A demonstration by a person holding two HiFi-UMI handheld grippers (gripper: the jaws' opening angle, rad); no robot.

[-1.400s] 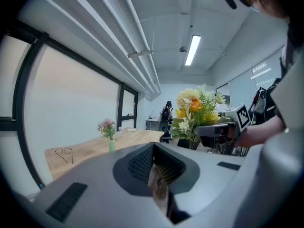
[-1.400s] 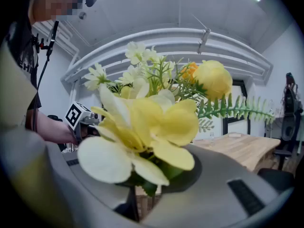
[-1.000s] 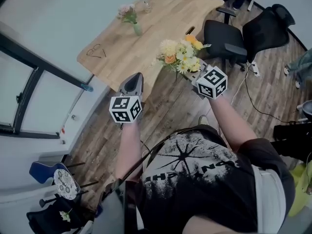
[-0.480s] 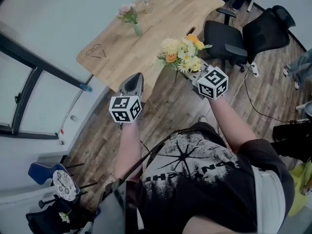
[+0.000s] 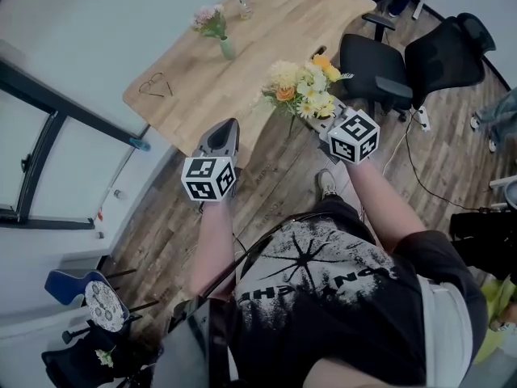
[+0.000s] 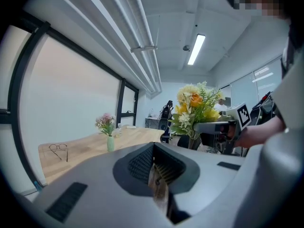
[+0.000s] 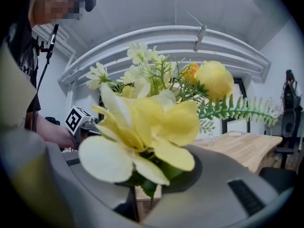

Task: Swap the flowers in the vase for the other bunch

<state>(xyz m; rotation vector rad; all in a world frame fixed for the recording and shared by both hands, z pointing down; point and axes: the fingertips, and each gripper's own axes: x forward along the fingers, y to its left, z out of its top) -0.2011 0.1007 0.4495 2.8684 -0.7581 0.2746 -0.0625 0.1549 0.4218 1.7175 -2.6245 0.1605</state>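
Head view, looking steeply down, with both gripper views. The left gripper [image 5: 226, 129] is held out in front of the person, its jaws pressed together with nothing between them, as its own view [image 6: 159, 186] shows. The right gripper [image 5: 322, 123] pinches the stems of a bunch of yellow, white and orange artificial flowers [image 5: 303, 91]. In the right gripper view [image 7: 142, 201] the stems pass down between the nearly closed jaws, and a large yellow bloom [image 7: 142, 132] fills the foreground with a green fern frond to its right. The bunch is held upright in the air, just beyond the near edge of the light wooden counter [image 5: 275, 31] and above the wood-plank floor [image 5: 275, 176]. It also appears in the left gripper view [image 6: 194, 110].

The small pale green vase [image 5: 228, 48] stands upright on the far left part of the counter, well apart from both grippers, and holds a posy of pink flowers [image 5: 208, 18]; both are seen again from the left gripper [image 6: 110, 144] [image 6: 105, 123]. A pair of wire-framed spectacles [image 5: 157, 85] lies near the counter's left end. Two black office chairs [image 5: 376, 67] stand at its right side.
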